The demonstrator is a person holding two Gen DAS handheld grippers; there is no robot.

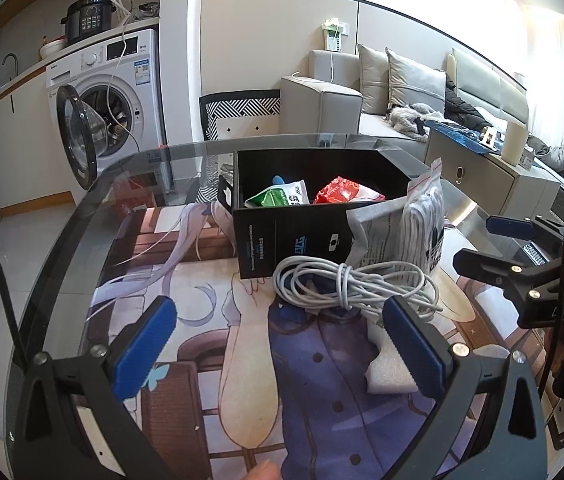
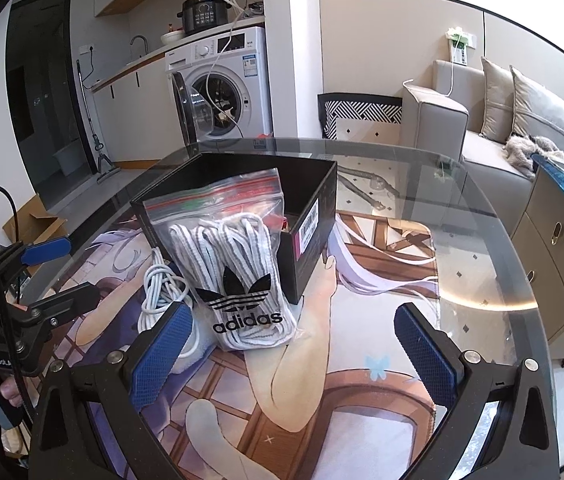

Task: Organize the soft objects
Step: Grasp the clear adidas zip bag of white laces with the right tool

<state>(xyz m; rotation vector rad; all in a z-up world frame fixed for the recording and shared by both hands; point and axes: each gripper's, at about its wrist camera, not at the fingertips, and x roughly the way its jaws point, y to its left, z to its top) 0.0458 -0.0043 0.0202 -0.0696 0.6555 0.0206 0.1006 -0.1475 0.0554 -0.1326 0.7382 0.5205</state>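
A black box point(image 1: 294, 232) point(image 2: 314, 216) stands on the round glass table. Inside it lie a green packet point(image 1: 277, 196) and a red packet point(image 1: 342, 192). A clear zip bag of white laces with an adidas logo point(image 2: 237, 272) point(image 1: 422, 220) leans against the box's outer wall. A coiled white cable point(image 1: 354, 284) point(image 2: 161, 284) lies in front of the box, and a white foam piece point(image 1: 390, 368) lies near me. My left gripper point(image 1: 282, 344) is open, just short of the cable. My right gripper point(image 2: 298, 348) is open in front of the lace bag, holding nothing.
A printed mat point(image 2: 342, 380) covers the table point(image 1: 81, 208) under the glass. Beyond stand a washing machine point(image 1: 121, 96) with its door open, a chair point(image 1: 241, 112), a grey sofa point(image 2: 482, 128) and a low cabinet point(image 2: 554, 248). A cardboard box point(image 2: 33, 220) sits on the floor.
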